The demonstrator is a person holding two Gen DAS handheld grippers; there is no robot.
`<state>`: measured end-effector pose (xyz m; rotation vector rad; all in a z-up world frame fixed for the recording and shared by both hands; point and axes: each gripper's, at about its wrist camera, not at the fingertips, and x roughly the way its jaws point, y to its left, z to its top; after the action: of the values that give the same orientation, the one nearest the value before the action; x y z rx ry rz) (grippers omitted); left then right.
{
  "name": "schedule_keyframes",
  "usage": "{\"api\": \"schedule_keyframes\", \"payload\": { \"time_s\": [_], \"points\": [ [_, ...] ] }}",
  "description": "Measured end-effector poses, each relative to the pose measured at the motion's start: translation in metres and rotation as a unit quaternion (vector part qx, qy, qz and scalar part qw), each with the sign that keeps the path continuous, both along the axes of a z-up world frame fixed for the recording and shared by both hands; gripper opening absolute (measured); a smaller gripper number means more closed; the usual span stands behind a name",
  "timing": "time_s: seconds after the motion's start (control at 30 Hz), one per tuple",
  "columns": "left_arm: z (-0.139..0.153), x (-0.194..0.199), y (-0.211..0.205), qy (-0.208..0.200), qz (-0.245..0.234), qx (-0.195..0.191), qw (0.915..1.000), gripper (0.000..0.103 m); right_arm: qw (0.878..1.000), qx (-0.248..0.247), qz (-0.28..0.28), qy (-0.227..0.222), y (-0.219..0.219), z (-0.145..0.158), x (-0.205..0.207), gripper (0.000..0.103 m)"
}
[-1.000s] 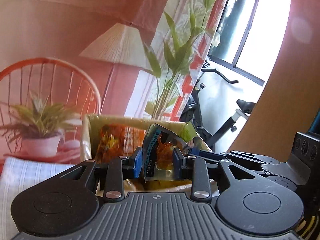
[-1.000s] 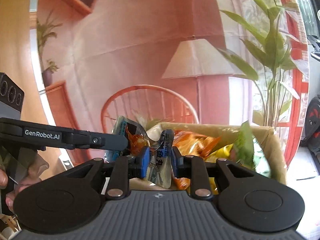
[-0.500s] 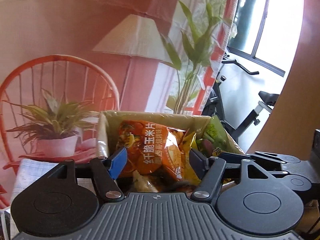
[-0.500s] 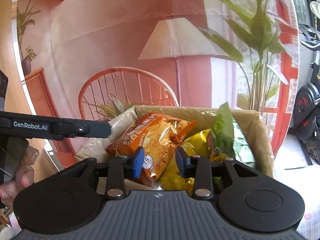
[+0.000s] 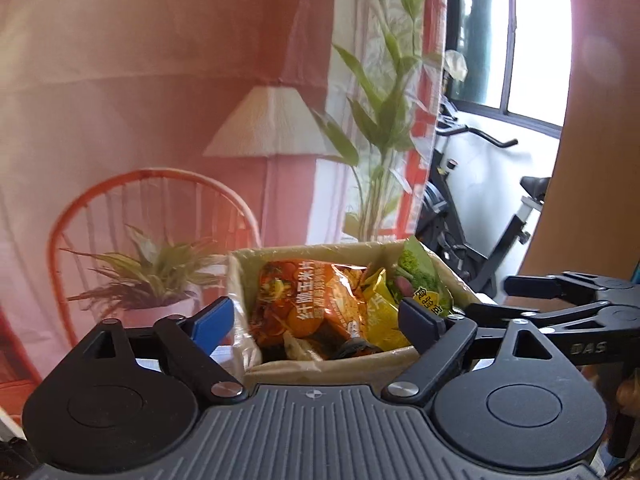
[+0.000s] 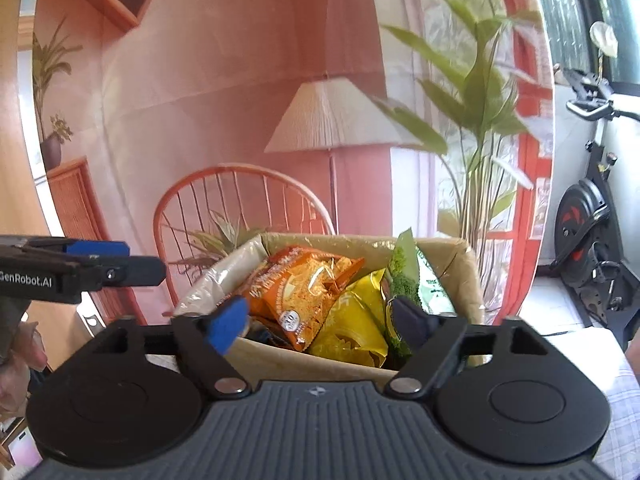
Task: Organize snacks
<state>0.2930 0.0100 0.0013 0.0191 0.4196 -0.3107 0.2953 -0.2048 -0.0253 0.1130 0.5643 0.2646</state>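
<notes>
Both claws have let go since a second ago: then each pinched an end of a clear blue-edged snack packet over the box, and now that packet is out of their grip and the box sits a little farther ahead in both views. Left claw (image 5: 316,322) has just been opening and stands spread wide, nothing between its pads. Right claw (image 6: 320,322) has likewise just been opening and stands spread, its pads bare.

Just ahead of both claws is the cardboard box (image 5: 320,370), lined with clear plastic and full of snack bags. An orange bag (image 5: 296,300) with Chinese print lies on top toward the left; a yellow bag (image 5: 380,304) lies beside it, and a green bag (image 5: 420,280) stands up against the right wall. The same three show from the right wrist: orange bag (image 6: 304,292), yellow bag (image 6: 352,320), green bag (image 6: 416,276), all inside the box (image 6: 468,272). Whether the released packet lies among them I cannot tell for sure; a dark shape sits low at the front of the box.

From the right wrist, the left claw's finger juts in at the left edge, a hand (image 6: 16,344) below it. Behind the box hangs a printed backdrop with a lamp (image 5: 268,128) and chair (image 5: 152,200). An exercise bike (image 6: 592,232) stands at the right.
</notes>
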Motion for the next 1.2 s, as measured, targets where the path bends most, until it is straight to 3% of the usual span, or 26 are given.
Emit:
{"api": "schedule_keyframes", "payload": {
  "time_s": [0.13,0.33,0.67,0.93,1.2],
  "points": [
    [0.012,-0.031,0.004,-0.022,0.022,0.012,0.9995,0.093,1.000,0.005,-0.003,-0.014,0.002,0.021,-0.027,0.103],
    [0.027,-0.086,0.009,-0.066,0.080,0.039,0.9938,0.093,0.999,0.011,-0.014,-0.034,0.007,0.052,-0.068,0.103],
    [0.046,-0.164,0.030,-0.078,0.102,0.016,0.9916,0.093,0.998,-0.007,-0.020,-0.060,0.035,0.088,-0.141,0.103],
    [0.060,-0.199,0.038,-0.094,0.124,0.048,0.9866,0.094,0.996,-0.004,-0.035,-0.081,0.053,0.105,-0.184,0.103],
    [0.068,-0.211,0.045,-0.104,0.130,0.029,0.9856,0.094,0.996,-0.007,-0.037,-0.080,0.056,0.112,-0.199,0.103]
  ]
}}
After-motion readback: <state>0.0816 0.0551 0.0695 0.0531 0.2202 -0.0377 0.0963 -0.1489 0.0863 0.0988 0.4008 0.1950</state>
